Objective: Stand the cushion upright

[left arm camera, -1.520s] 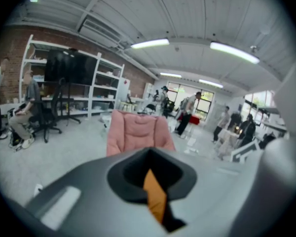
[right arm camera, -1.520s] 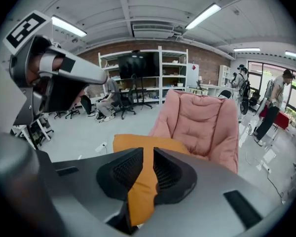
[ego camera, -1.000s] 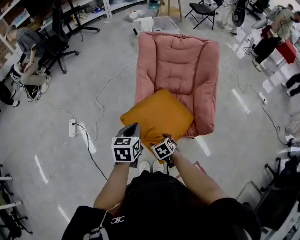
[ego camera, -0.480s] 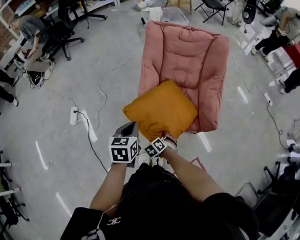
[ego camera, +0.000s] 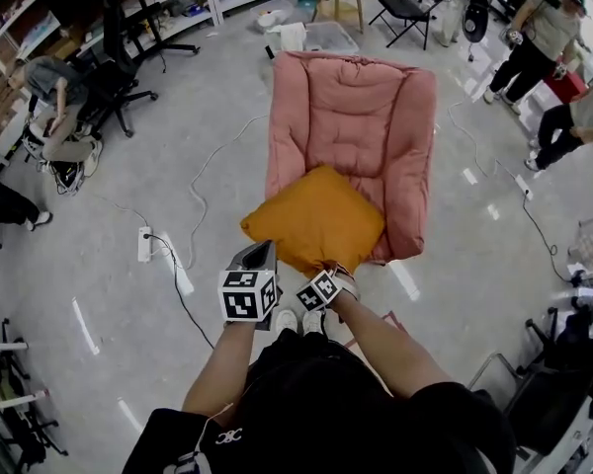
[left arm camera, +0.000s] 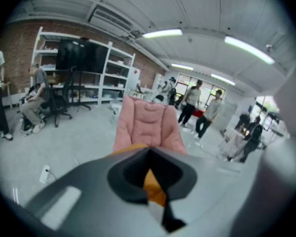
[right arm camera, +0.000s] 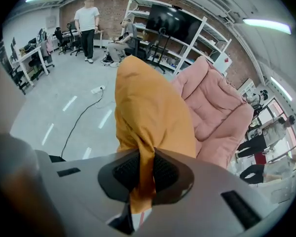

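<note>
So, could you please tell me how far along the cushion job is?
Done: the right gripper has just closed its fingers on the near corner of the orange cushion. In hand: that pinch. Left: the cushion lies on the pink lounge chair and needs standing upright; the left gripper hovers alongside.

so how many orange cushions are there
1: the orange cushion lies on the front of the seat of the pink chair. Another could hide beneath it; none shows.
</note>
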Demonstrator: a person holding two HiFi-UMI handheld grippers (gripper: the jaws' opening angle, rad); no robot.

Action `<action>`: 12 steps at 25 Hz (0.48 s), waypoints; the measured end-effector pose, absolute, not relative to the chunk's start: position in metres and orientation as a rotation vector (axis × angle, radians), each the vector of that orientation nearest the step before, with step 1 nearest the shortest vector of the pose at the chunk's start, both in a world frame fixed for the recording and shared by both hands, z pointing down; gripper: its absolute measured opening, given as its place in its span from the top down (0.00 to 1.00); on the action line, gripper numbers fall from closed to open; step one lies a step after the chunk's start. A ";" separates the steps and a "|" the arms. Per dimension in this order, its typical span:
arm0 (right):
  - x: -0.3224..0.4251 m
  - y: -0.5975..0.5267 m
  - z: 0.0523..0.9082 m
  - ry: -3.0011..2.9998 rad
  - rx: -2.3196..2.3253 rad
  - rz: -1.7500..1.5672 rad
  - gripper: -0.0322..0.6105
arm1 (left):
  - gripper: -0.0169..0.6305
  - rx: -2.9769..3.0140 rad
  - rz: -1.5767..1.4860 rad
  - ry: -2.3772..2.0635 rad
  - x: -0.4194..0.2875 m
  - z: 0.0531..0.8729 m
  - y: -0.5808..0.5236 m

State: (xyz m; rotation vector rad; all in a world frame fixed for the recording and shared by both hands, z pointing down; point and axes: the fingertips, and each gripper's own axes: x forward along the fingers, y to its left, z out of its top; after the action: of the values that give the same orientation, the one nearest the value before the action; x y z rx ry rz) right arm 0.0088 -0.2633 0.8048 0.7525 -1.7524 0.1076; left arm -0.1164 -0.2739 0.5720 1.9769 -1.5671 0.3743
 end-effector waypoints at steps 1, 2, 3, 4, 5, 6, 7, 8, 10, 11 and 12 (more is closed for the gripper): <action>0.012 -0.265 0.801 -1.755 0.761 0.107 0.90 | 0.98 1.992 0.370 -1.558 -0.113 0.569 -0.277; 0.014 -0.266 0.798 -1.758 0.769 0.107 0.90 | 0.98 2.007 0.368 -1.550 -0.110 0.567 -0.279; 0.014 -0.266 0.794 -1.762 0.777 0.109 0.90 | 0.98 2.021 0.367 -1.542 -0.109 0.565 -0.281; 0.015 -0.266 0.790 -1.767 0.785 0.114 0.90 | 0.98 2.034 0.367 -1.534 -0.108 0.562 -0.283; 0.016 -0.267 0.786 -1.771 0.795 0.120 0.90 | 0.98 2.046 0.367 -1.525 -0.106 0.560 -0.285; 0.017 -0.269 0.782 -1.776 0.806 0.125 0.90 | 0.98 2.059 0.367 -1.514 -0.103 0.559 -0.287; 0.020 -0.272 0.776 -1.779 0.818 0.126 0.90 | 0.98 2.073 0.367 -1.501 -0.100 0.557 -0.291; 0.024 -0.276 0.771 -1.782 0.830 0.123 0.90 | 0.98 2.088 0.367 -1.489 -0.096 0.555 -0.295; 0.031 -0.286 0.758 -1.785 0.858 0.102 0.90 | 0.98 2.121 0.364 -1.466 -0.090 0.552 -0.304; 0.034 -0.291 0.753 -1.783 0.876 0.093 0.90 | 0.98 2.136 0.364 -1.453 -0.088 0.552 -0.308; 0.036 -0.295 0.748 -1.779 0.895 0.089 0.90 | 0.98 2.149 0.365 -1.438 -0.086 0.551 -0.310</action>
State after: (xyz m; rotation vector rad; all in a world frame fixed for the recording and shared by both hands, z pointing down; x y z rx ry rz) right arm 0.0363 -0.2948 0.7482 0.8946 -1.7788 0.0890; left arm -0.0859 -0.3100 0.5514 2.1494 -1.4382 0.3646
